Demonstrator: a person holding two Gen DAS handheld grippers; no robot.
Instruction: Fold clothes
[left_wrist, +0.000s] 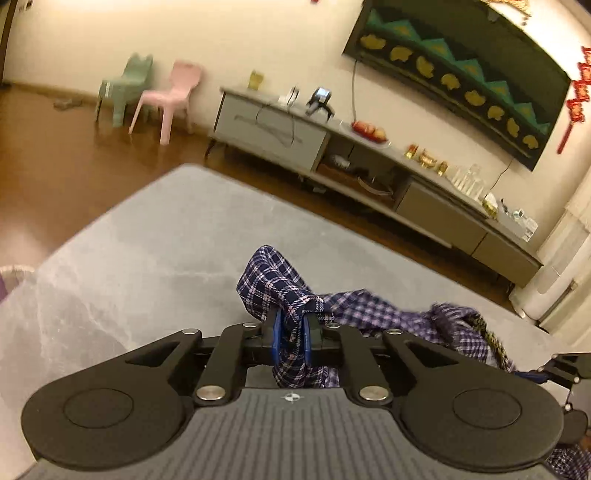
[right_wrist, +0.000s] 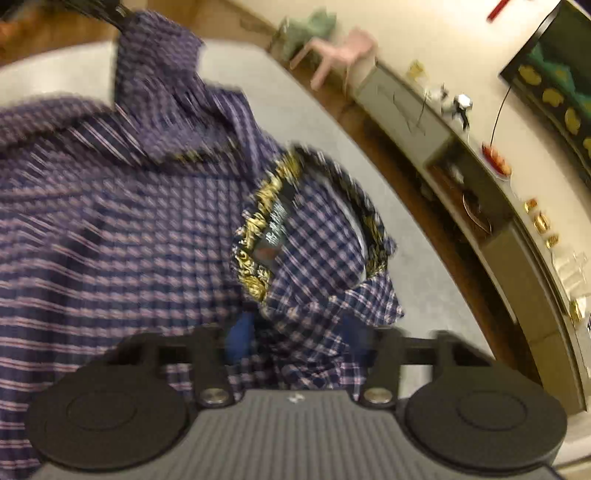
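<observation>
Through the left wrist view, my left hand-held gripper (left_wrist: 291, 334) is clamped on a bunched fold of the plaid shirt (left_wrist: 280, 288), the blue pads pinching the cloth from both sides. The pinched fabric rises toward twelve o'clock above the fingertips, and the rest of the shirt trails away toward three o'clock across the grey desk (left_wrist: 147, 240). A black part of the other tool shows at the frame's edge near four o'clock. To do this step well, I judge I should keep this pinch firm and hold the corner steady, so it acts as the anchor for the fold.

Through the right wrist view, everything is smeared by motion. The shirt (right_wrist: 110, 221) fills the frame from nine o'clock to the centre, with its gold-patterned collar lining (right_wrist: 258, 229) opened up near the middle. My right hand-held gripper (right_wrist: 295, 336) has its blue pads standing apart with plaid cloth lying between them; I cannot tell through the blur whether they press on it. The left tool pinches a far corner at eleven o'clock.

I judge the right side needs a clean bite on one edge near the collar, not a loose wad, before I pull the shirt taut and lay it flat.
</observation>
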